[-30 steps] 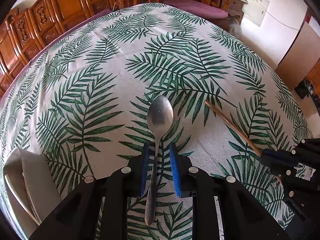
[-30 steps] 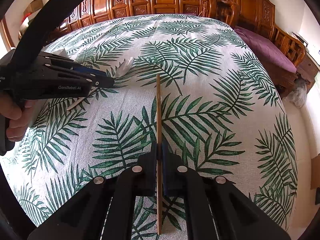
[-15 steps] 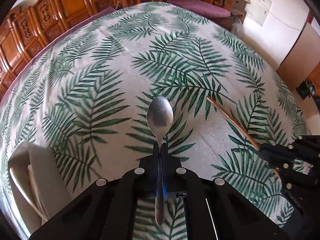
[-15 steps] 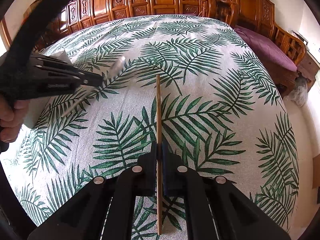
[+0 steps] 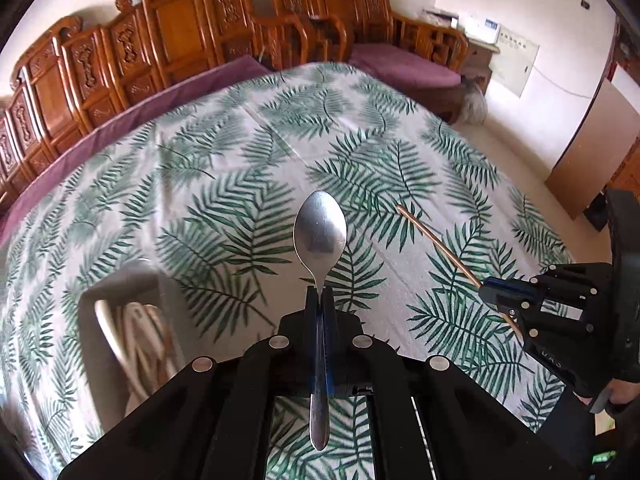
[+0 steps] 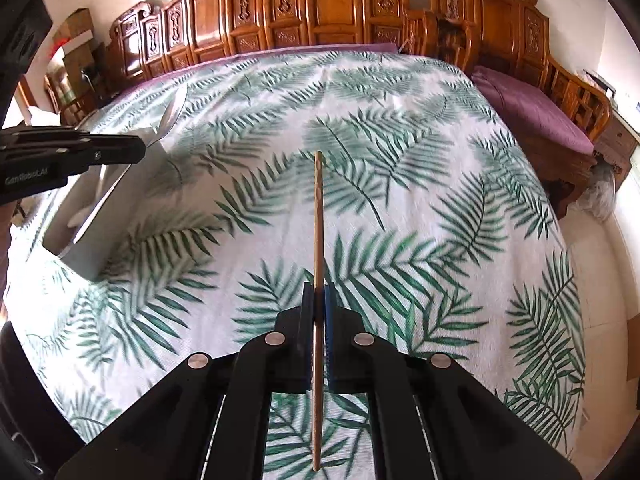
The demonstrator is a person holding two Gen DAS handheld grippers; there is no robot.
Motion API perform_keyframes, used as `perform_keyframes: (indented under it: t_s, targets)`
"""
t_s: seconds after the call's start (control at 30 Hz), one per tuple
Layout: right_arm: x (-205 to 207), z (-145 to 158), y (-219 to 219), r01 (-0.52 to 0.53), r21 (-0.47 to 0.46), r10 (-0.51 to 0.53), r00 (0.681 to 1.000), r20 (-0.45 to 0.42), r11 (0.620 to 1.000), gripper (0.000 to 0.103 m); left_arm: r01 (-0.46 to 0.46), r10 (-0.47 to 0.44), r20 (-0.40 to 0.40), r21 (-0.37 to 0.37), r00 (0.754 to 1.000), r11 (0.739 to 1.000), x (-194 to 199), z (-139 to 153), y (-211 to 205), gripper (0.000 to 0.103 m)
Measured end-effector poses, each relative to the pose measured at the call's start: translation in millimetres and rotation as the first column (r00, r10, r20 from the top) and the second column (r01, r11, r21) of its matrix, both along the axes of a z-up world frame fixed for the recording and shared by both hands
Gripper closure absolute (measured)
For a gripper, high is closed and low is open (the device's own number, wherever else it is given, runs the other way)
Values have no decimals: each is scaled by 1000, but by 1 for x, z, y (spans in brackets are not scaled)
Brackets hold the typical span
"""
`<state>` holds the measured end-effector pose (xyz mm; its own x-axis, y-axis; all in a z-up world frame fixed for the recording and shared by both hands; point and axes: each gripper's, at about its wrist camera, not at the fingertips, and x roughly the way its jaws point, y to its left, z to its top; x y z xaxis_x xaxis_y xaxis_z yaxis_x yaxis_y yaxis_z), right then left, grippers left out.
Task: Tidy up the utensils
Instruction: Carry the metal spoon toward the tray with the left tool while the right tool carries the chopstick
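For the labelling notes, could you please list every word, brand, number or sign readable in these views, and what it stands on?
"GenRobot.AI": blurred white print on the side of the left hand-held gripper, in the right wrist view.
Unreadable: embossed marks on the right hand-held gripper body, in the left wrist view.
Unreadable: print on the white wall panel and on the box beside it, too small.

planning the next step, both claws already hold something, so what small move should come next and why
Probably carry the spoon, clamped in the left claw, over to the grey holder at its lower left. The holder already contains utensils, and the spoon is lifted clear of the tablecloth.
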<state>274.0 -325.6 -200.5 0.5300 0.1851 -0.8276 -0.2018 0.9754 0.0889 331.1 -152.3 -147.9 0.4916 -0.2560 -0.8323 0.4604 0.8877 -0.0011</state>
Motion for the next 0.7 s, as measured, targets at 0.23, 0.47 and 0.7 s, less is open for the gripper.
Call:
perform_keyframes:
  t_s: [0.23,0.47,0.7]
  targets:
    - [0,27,19,-16,-8,16,999,39,1000,97,-27,29,49,-41,998,999,-11,30,26,101]
    - [0,47,44,-46,-21,47,997,59,999,97,-60,66,74,-69,995,996,-20,44,59,101]
    - [2,62,83,-99,-15,100,992,73,995,97,-135,139,50,-71,989,988,-17,27,106,101]
